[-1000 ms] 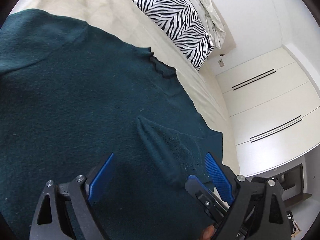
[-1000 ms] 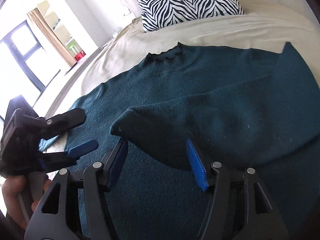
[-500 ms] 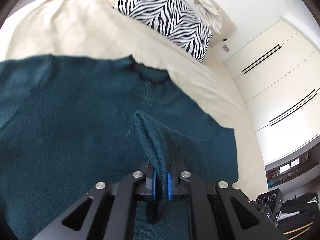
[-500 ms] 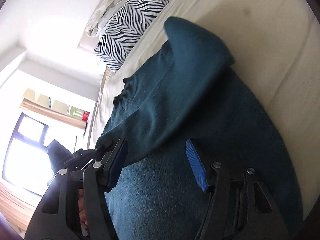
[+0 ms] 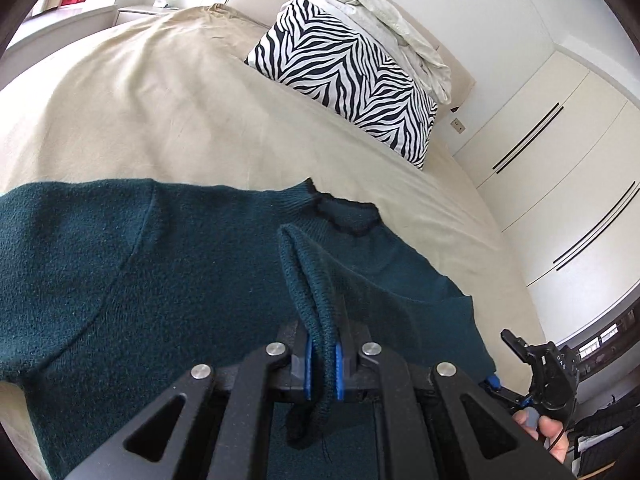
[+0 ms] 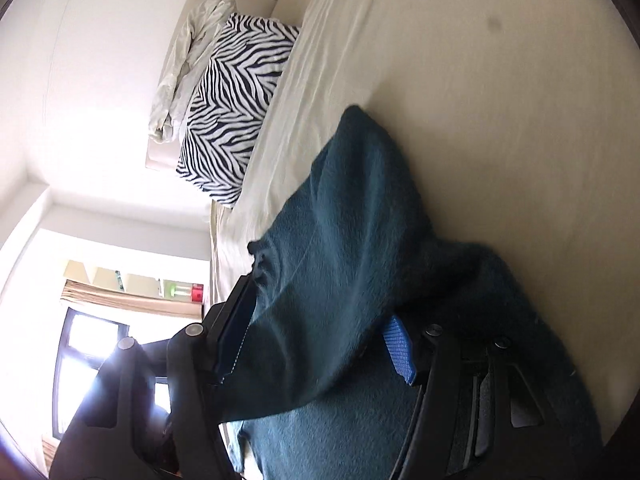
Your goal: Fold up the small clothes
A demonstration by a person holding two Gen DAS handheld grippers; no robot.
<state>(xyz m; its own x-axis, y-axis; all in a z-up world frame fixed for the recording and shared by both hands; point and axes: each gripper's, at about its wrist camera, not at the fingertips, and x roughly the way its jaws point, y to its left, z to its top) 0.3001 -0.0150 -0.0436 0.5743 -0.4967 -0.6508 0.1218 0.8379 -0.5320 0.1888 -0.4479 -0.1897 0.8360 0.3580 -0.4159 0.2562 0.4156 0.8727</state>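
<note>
Teal sweater (image 5: 168, 280) lies flat on the bed (image 5: 160, 112), collar (image 5: 344, 216) toward 12 o'clock in the left wrist view. Left gripper (image 5: 321, 360) is clamped on the sleeve cuff (image 5: 308, 280), fabric pinched between the blue pads (image 5: 307, 364). Cuff end dangles loose below the jaws.

Right gripper (image 6: 320, 344) has jaws apart. A raised fold of sweater (image 6: 360, 240) sits between the pads (image 6: 398, 352), but I see no squeeze on it. View is blurred, so contact is uncertain.

Risks, my read:
- Left grip is narrow, on thick knit near the cuff edge. A quick pull could slip it out or stretch the sleeve.
- Only one firm hold. Dragging the sleeve across may bunch the body underneath instead of making a clean crease.
- If the right jaws close where they are, they may grab two layers and lift the body with the sleeve.

Around: zebra pillow (image 5: 344, 76) at 1 o'clock with a crumpled pale cloth (image 5: 392, 28) behind it, both well apart from the sweater. Wardrobe doors (image 5: 560, 152) at 3 o'clock. Person's fingers (image 5: 548, 432) on the other handle at 4 o'clock. Nothing blocks the fold path; bed around the sweater is bare sheet.
</note>
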